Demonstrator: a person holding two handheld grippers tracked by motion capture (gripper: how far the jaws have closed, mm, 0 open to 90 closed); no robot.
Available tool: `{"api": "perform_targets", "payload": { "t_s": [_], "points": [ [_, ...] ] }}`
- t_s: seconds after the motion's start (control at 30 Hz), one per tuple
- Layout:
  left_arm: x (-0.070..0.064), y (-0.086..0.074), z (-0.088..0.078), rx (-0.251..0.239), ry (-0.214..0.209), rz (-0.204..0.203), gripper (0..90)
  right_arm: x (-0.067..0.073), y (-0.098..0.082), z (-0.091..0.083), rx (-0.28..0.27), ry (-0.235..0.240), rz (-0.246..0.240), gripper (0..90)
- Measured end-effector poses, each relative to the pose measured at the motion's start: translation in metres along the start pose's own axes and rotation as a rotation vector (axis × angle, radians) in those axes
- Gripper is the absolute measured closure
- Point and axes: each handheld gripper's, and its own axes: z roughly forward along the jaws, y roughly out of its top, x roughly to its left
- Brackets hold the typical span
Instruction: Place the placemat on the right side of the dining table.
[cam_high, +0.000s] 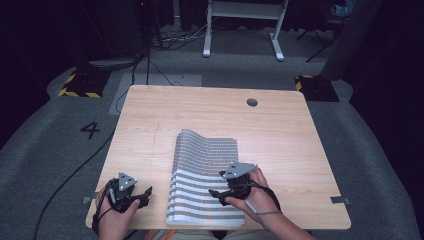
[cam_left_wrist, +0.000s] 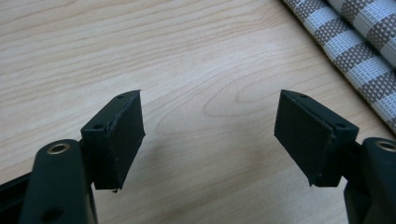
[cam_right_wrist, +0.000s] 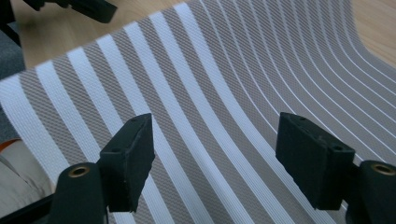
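A folded cloth (cam_high: 205, 170) with grey and white stripes lies on the wooden table (cam_high: 210, 107), reaching from the middle to the front edge. Its far end is raised in a soft curve. My right gripper (cam_high: 216, 195) hovers over the near right part of the cloth, jaws pointing left. In the right gripper view it (cam_right_wrist: 215, 154) stands open above the stripes (cam_right_wrist: 210, 84) with nothing between the pads. My left gripper (cam_high: 146, 195) rests at the front left, open over bare wood (cam_left_wrist: 210, 135). The cloth's edge (cam_left_wrist: 355, 42) lies to its upper right.
A round cable hole (cam_high: 252, 102) sits near the table's far right. Grey floor surrounds the table, with cables (cam_high: 75, 170) on the left, yellow-and-black blocks (cam_high: 80, 85) at the far corners and a white desk frame (cam_high: 240, 30) behind.
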Motion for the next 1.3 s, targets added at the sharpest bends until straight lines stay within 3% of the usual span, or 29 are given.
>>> {"api": "perform_targets", "payload": {
  "t_s": [0.03,0.37,0.4,0.7,0.77,0.83,0.9,0.97,1.2,1.3],
  "points": [
    [0.001,-0.002,-0.001,0.001,0.001,-0.002,24.6,0.007,0.006,0.006,-0.013,0.021,-0.023,28.1],
    [0.005,-0.012,-0.008,0.004,0.03,-0.028,24.6,0.037,0.02,0.021,-0.018,0.093,-0.081,29.1],
    [0.005,-0.012,-0.008,0.008,0.035,-0.026,24.6,0.046,0.022,0.024,-0.019,0.111,-0.088,29.1],
    [0.004,-0.01,-0.005,0.008,0.029,-0.021,24.7,0.069,0.03,0.033,-0.036,0.123,-0.109,27.3],
    [0.003,-0.009,-0.005,0.005,0.024,-0.019,24.7,0.067,0.032,0.034,-0.027,0.119,-0.128,27.4],
    [0.003,-0.009,-0.004,0.005,0.023,-0.017,24.6,0.064,0.037,0.035,-0.044,0.101,-0.097,27.3],
    [0.003,-0.008,-0.002,0.009,0.021,-0.01,24.6,0.056,0.046,0.039,-0.043,0.066,-0.092,27.0],
    [0.004,-0.008,-0.002,0.013,0.02,-0.009,24.6,0.054,0.049,0.042,-0.045,0.061,-0.091,27.0],
    [0.005,-0.009,0.001,0.02,0.029,-0.001,24.5,0.045,0.066,0.062,-0.018,0.017,-0.085,25.8],
    [0.005,-0.01,0.001,0.025,0.032,-0.003,24.4,0.04,0.071,0.072,0.002,-0.011,-0.055,25.2]
  ]
}}
